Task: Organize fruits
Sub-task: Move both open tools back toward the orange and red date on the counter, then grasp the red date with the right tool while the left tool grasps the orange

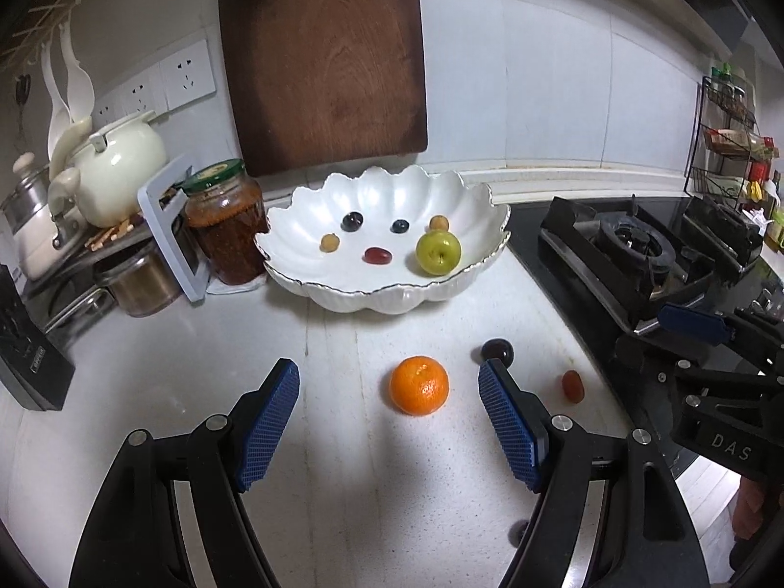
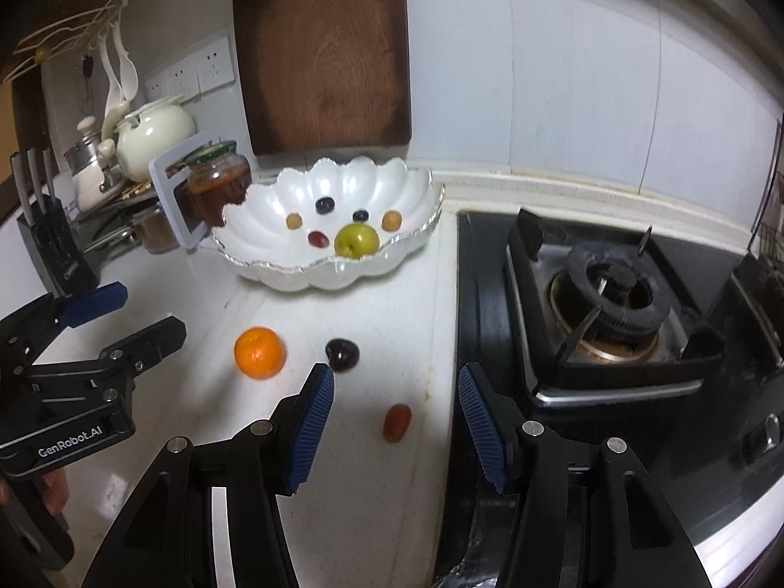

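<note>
A white scalloped bowl (image 1: 343,296) (image 2: 274,279) at the back of the counter holds a green apple (image 1: 438,253) (image 2: 356,241) and several small fruits. On the counter lie an orange (image 1: 419,385) (image 2: 259,352), a dark plum (image 1: 497,350) (image 2: 342,354) and a small red fruit (image 1: 572,385) (image 2: 396,422). My left gripper (image 1: 389,379) is open, the orange lying just ahead between its blue pads, untouched. My right gripper (image 2: 396,387) is open above the red fruit, nothing gripped.
A gas stove (image 2: 607,304) (image 1: 637,255) fills the right side. A jar of red paste (image 1: 225,220), a cream teapot (image 1: 117,171), pots and a knife block (image 2: 49,245) crowd the left. A wooden cutting board (image 1: 323,54) leans on the wall behind the bowl.
</note>
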A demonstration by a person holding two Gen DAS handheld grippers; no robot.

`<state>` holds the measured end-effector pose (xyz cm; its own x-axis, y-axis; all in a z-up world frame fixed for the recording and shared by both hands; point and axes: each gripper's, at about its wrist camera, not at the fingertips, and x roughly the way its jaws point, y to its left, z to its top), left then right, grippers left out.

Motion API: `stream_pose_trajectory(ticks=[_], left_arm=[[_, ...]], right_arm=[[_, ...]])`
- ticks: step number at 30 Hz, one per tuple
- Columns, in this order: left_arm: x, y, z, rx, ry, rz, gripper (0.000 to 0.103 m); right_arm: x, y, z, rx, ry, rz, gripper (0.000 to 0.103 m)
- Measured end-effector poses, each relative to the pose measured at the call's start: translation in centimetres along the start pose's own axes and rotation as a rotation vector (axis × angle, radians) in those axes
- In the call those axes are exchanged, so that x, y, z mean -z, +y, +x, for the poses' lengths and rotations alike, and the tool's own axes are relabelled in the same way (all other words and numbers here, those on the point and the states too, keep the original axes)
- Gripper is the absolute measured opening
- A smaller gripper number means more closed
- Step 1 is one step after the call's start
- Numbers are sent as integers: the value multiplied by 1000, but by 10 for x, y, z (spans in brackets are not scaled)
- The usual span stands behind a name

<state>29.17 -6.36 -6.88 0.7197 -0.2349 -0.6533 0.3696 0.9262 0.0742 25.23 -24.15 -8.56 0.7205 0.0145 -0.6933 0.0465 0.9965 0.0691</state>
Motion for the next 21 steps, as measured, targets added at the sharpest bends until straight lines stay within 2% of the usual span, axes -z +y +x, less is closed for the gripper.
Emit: stream_pose_trajectory(ticks=[9,21], left_arm=[[7,1,22,19,7,19,76],[13,-3,54,47,62,42,75]], right_arm=[[11,-1,26,-1,90,17,55],[14,-2,51,-22,151,33,54]])
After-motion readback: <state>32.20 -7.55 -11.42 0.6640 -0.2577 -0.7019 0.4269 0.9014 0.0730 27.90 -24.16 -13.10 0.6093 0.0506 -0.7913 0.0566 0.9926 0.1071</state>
